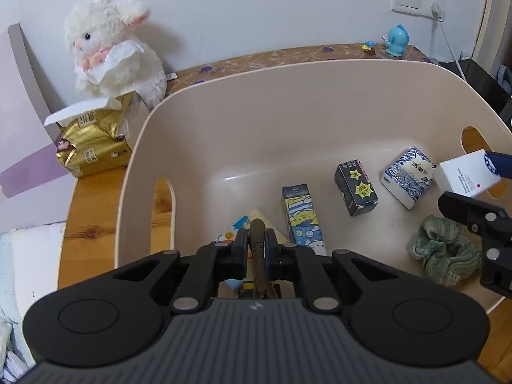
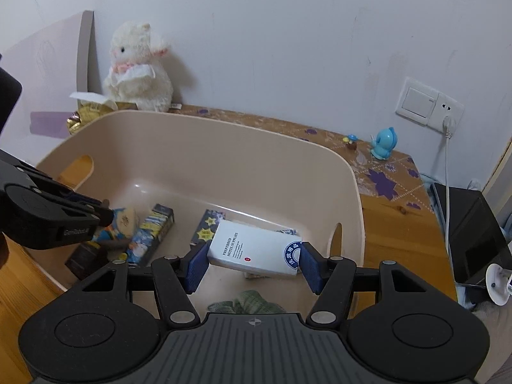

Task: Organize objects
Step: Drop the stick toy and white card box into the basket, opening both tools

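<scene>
A beige plastic bin (image 1: pixel 288 102) stands on the wooden table; it also shows in the right wrist view (image 2: pixel 198 147). My left gripper (image 1: pixel 257 240) is shut on a thin olive-grey object (image 1: pixel 257 246) above the bin's near left corner. My right gripper (image 2: pixel 252 262) is shut on a white box with a blue round seal (image 2: pixel 256 251), held over the bin's right side; the box shows in the left wrist view (image 1: pixel 467 176). On the bin floor lie a cartoon carton (image 1: pixel 302 217), a dark starred carton (image 1: pixel 355 188), a blue-white tissue pack (image 1: pixel 408 176) and a green cloth (image 1: pixel 444 252).
A white plush rabbit (image 1: pixel 112 48) and a gold tissue pack (image 1: pixel 92 140) sit left of the bin by the wall. A blue toy (image 1: pixel 396 40) stands at the back right. A wall socket with a white cable (image 2: pixel 448 128) and a black box (image 2: pixel 473 233) are to the right.
</scene>
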